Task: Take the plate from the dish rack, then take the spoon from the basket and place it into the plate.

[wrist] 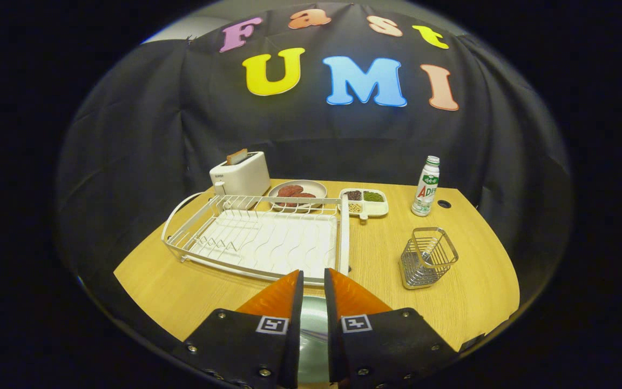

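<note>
A: Wooden table (pixel 473 281), rack (pixel 268 237) centre frame, empty. Plate (pixel 312 324) low centre, under the gripper (pixel 313 283); fingers narrow, grip unclear.

B: Basket (pixel 428 256) right looks empty. Spoon not clear; retreat straight, slowly.

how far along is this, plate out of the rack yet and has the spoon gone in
Looks nearly done: the dish rack holds no plate, and the plate lies on the table under the gripper, seen through the narrow gap between its fingers, which press on nothing. The wire basket looks empty. Whether the spoon lies in the plate is hidden by the fingers.
</note>
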{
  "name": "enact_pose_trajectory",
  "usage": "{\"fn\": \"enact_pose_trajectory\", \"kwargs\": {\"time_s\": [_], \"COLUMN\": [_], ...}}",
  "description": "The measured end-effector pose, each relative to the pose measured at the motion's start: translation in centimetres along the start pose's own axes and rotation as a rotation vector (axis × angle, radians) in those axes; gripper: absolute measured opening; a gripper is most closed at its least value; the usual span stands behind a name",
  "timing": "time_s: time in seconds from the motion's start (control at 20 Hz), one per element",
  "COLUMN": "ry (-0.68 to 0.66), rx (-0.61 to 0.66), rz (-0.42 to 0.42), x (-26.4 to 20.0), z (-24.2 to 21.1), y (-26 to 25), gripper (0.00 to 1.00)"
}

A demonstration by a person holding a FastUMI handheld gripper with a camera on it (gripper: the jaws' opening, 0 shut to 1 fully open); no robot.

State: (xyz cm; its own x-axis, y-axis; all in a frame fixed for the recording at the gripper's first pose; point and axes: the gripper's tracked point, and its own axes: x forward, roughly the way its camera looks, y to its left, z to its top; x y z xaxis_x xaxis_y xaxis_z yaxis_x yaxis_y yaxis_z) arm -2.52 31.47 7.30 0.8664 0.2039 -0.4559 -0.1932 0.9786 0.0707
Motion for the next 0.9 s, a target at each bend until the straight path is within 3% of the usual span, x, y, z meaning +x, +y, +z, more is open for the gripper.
{"fn": "enact_pose_trajectory", "kwargs": {"time_s": [0.25, 0.45, 0.75, 0.9], "ry": [-0.107, -0.232, -0.433, -0.537], "rx": [0.068, 0.021, -0.080, -0.042], "rz": [-0.122, -0.206, -0.231, -0.209], "x": [-3.0, -6.5, -11.3, -13.2], "z": [3.9, 9.1, 17.9, 20.2], "y": [-7.4, -13.7, -17.5, -18.3], "gripper": [0.26, 0.26, 0.26, 0.96]}}
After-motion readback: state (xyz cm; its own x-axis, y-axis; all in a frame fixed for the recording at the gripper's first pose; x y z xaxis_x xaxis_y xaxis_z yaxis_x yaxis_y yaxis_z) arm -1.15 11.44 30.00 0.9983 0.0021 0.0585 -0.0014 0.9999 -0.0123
